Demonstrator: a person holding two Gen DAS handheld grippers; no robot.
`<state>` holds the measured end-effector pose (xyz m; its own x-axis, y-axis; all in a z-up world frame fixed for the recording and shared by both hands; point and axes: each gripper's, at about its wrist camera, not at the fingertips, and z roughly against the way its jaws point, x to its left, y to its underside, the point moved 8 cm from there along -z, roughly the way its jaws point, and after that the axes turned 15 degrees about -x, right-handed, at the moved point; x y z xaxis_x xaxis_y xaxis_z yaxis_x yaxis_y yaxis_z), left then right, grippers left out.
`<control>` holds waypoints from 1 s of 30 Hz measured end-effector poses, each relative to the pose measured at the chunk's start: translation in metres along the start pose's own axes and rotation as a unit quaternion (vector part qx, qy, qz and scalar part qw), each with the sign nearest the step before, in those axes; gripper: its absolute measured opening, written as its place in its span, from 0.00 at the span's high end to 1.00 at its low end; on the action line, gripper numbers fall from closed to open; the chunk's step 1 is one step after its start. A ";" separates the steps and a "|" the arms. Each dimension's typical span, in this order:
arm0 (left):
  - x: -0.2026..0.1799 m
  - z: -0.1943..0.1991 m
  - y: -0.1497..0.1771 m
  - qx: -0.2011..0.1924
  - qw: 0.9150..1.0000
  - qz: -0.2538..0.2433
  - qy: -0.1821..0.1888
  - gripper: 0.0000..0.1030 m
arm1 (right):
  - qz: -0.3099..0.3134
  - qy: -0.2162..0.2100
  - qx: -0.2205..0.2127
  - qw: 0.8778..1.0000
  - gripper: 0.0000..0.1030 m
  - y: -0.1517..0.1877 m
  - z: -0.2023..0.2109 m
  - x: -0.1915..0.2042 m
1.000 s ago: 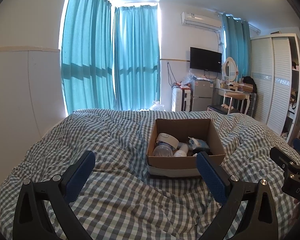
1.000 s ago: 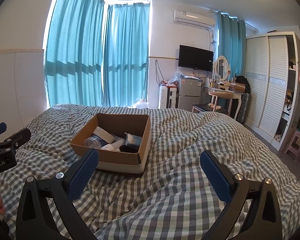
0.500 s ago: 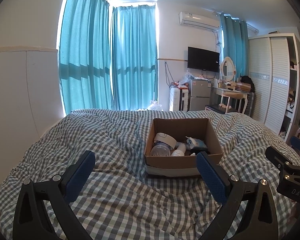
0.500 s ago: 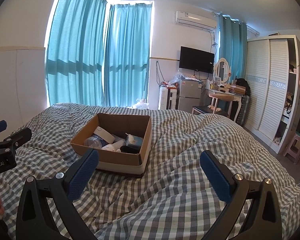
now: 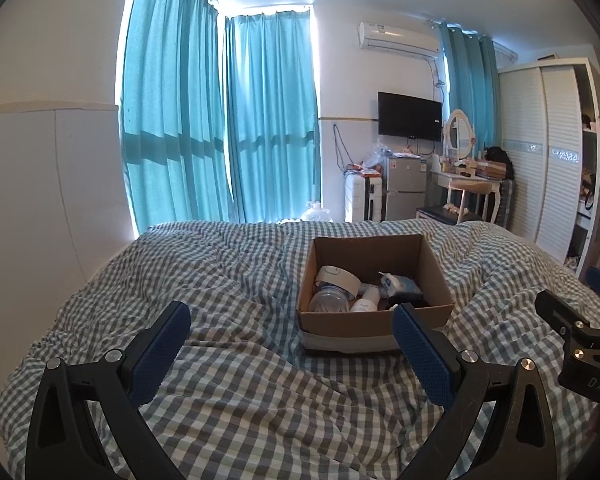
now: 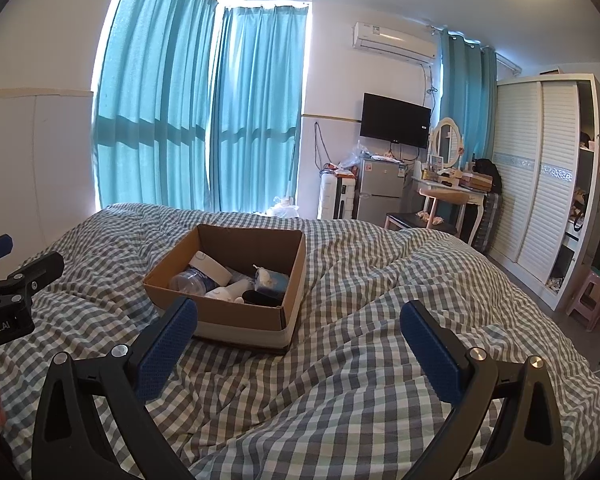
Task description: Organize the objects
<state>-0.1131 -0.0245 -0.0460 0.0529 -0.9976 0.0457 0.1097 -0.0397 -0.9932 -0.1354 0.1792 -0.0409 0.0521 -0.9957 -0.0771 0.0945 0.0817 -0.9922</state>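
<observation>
Both tongs stand wide apart and carry nothing: my left tongs hang over the checked quilt with the cardboard box just ahead and a little to the right, and my right tongs hang over the same quilt with the box ahead on the left side.

The box rests on the bed, and the task's objects lie together inside it: a clear plastic bottle, a roll of tape leaning over it, a white bottle, a small blue packet and something dark at the near edge (I cannot tell what it is). I see no loose object on the quilt. Such a scene fits a box that waits to be unpacked, and it fits equally a box where everything is already collected, so I give no verdict about the stage.

What can go wrong, in my judgement:
- The quilt is soft and folded, so a push on the box rim can tip the box or make it slide.
- The objects lie crowded and overlapping; closing on one can catch its neighbour, and the round bottle may roll away from the pads.
- My two tongs are near each other (each appears in the other's view), so they can collide over the box.
</observation>
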 end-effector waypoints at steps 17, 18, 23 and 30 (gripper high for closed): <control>-0.002 0.006 -0.003 0.001 1.000 0.009 0.005 0.00 | 0.003 0.011 0.007 1.000 0.01 0.003 -0.002 0.002; -0.002 0.007 -0.003 0.001 1.000 0.011 0.005 0.00 | 0.002 0.010 0.007 1.000 0.01 0.004 -0.002 0.002; -0.001 0.007 -0.002 0.002 1.000 0.009 0.003 0.00 | 0.003 0.010 0.009 1.000 0.01 0.005 -0.001 0.004; -0.001 0.007 0.001 0.005 1.000 0.005 0.001 0.00 | 0.005 0.011 0.011 1.000 0.01 0.006 -0.002 0.006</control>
<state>-0.1061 -0.0231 -0.0461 0.0526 -0.9980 0.0355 0.1189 -0.0290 -0.9925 -0.1363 0.1736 -0.0478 0.0315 -0.9955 -0.0894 0.1153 0.0924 -0.9890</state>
